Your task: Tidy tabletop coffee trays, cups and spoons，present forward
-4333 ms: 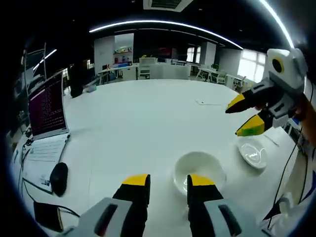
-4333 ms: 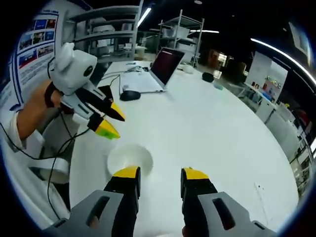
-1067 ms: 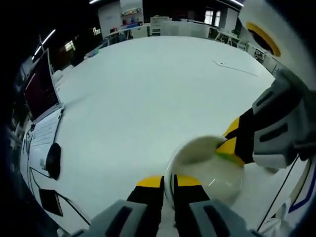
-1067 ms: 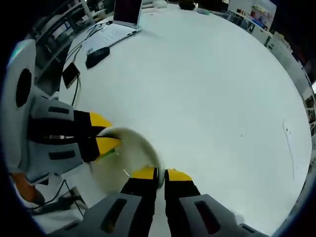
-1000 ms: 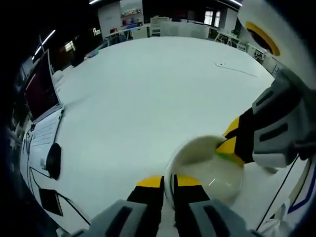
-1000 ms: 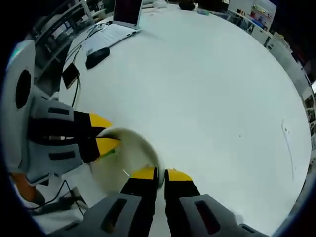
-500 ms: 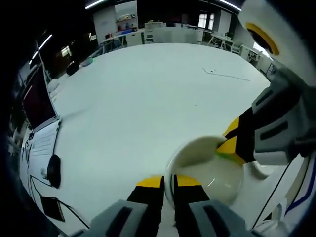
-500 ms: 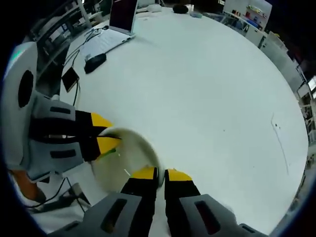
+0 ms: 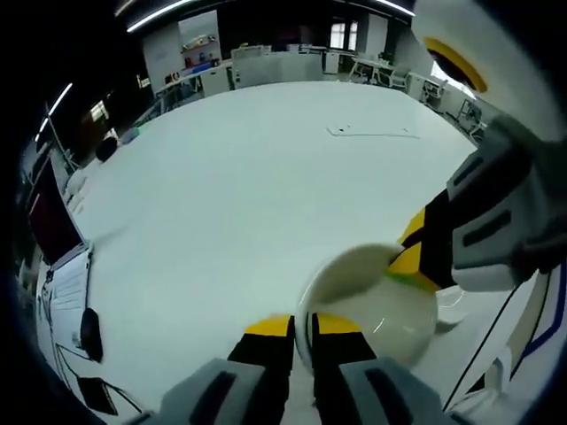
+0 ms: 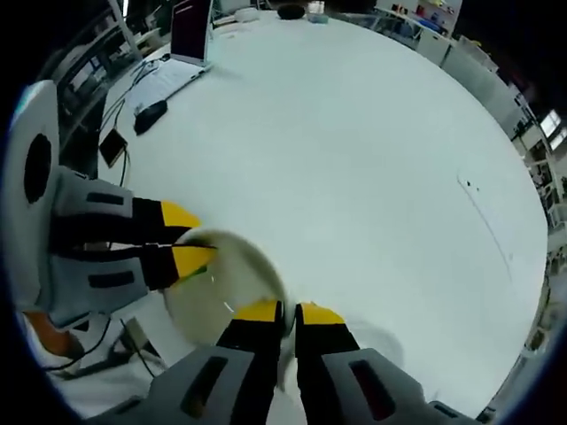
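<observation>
One white cup shows, held off the tabletop between two hand-held grippers: the left hand-held gripper and the right hand-held gripper. One saucer shows partly, beyond the cup near the tabletop's near edge. Along the tabletop's far edge in the right gripper view sit one open laptop, one dark mouse and one small dark flat device. One thin pale item lies toward the opposite edge; its kind is unclear.

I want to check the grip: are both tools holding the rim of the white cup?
Yes, the left tool and the right tool each pinch the white cup at its rim.
</observation>
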Action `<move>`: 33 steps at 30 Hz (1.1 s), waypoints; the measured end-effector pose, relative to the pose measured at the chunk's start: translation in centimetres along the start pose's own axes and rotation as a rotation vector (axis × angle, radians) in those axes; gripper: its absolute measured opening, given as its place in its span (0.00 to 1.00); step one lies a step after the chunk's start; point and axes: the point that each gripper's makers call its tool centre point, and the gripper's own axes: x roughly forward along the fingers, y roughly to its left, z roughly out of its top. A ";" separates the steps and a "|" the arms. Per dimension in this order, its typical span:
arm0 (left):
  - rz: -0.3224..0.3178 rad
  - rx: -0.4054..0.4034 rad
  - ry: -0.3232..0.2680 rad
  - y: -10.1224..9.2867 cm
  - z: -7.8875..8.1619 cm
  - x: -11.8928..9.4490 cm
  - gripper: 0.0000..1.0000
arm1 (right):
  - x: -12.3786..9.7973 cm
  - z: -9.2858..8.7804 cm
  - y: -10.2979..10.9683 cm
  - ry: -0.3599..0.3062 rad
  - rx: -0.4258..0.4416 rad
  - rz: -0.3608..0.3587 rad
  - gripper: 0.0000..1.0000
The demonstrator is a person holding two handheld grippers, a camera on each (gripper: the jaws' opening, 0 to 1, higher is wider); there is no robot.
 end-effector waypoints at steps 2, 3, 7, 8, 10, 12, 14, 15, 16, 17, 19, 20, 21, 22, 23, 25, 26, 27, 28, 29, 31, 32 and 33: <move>-0.008 0.015 -0.001 -0.8 0.4 0.0 0.09 | -0.3 -0.4 -0.4 0.003 0.008 -0.005 0.06; -0.012 0.025 0.000 -1.3 0.6 0.0 0.09 | -0.6 -0.8 -0.8 0.004 0.014 -0.008 0.06; -0.023 0.054 -0.010 -2.9 1.5 0.0 0.09 | -1.5 -1.6 -2.0 0.001 0.046 -0.027 0.06; -0.034 0.052 -0.007 -3.3 1.7 0.0 0.09 | -1.7 -2.0 -2.4 0.009 0.058 -0.028 0.06; -0.045 0.067 -0.003 -4.2 1.9 0.2 0.09 | -2.0 -2.7 -2.9 0.011 0.062 -0.032 0.06; -0.047 0.087 0.000 -5.0 2.1 0.3 0.09 | -2.1 -2.8 -3.9 0.014 0.066 -0.039 0.06; -0.058 0.101 0.003 -6.0 2.4 0.4 0.09 | -2.3 -3.7 -4.5 0.021 0.072 -0.044 0.06; -0.064 0.108 0.005 -6.5 2.5 0.5 0.09 | -2.4 -4.0 -4.7 0.022 0.075 -0.046 0.06; -0.077 0.113 0.007 -7.2 2.7 0.8 0.09 | -2.6 -4.6 -5.2 0.027 0.084 -0.051 0.06; -0.083 0.118 0.010 -7.7 2.8 1.0 0.09 | -2.7 -5.1 -5.5 0.027 0.090 -0.055 0.06; -0.097 0.131 0.017 -8.8 2.9 1.4 0.09 | -2.8 -6.1 -6.1 0.038 0.106 -0.060 0.06; -0.105 0.139 0.019 -9.4 3.0 1.5 0.09 | -2.8 -6.6 -6.4 0.044 0.111 -0.061 0.06; -0.113 0.146 0.024 -10.0 3.0 1.7 0.09 | -2.9 -7.2 -6.6 0.054 0.122 -0.061 0.06; -0.119 0.152 0.026 -10.5 3.0 1.8 0.09 | -3.0 -7.6 -7.0 0.056 0.129 -0.062 0.06; -0.124 0.155 0.025 -10.8 3.1 1.9 0.09 | -3.1 -8.1 -7.2 0.059 0.135 -0.061 0.06; -0.142 0.163 0.034 -11.8 3.2 2.2 0.09 | -3.2 -8.9 -7.7 0.065 0.149 -0.060 0.06; -0.151 0.167 0.038 -12.3 3.2 2.4 0.09 | -3.2 -9.2 -7.8 0.073 0.155 -0.060 0.06; -0.155 0.173 0.041 -12.7 3.2 2.5 0.09 | -3.2 -9.6 -8.0 0.076 0.164 -0.061 0.06; -0.160 0.182 0.041 -13.1 3.3 2.6 0.09 | -3.2 -10.3 -8.1 0.089 0.171 -0.061 0.06; -0.162 0.187 0.046 -13.5 3.3 2.8 0.09 | -3.2 -10.6 -8.2 0.095 0.174 -0.061 0.06; -0.164 0.206 0.051 -14.1 3.2 3.1 0.09 | -3.0 -11.3 -8.6 0.103 0.182 -0.064 0.06; -0.166 0.215 0.054 -14.4 3.2 3.3 0.09 | -3.0 -11.6 -8.8 0.110 0.191 -0.061 0.06; -0.170 0.218 0.058 -14.6 3.1 3.5 0.09 | -2.9 -11.9 -8.9 0.113 0.197 -0.057 0.06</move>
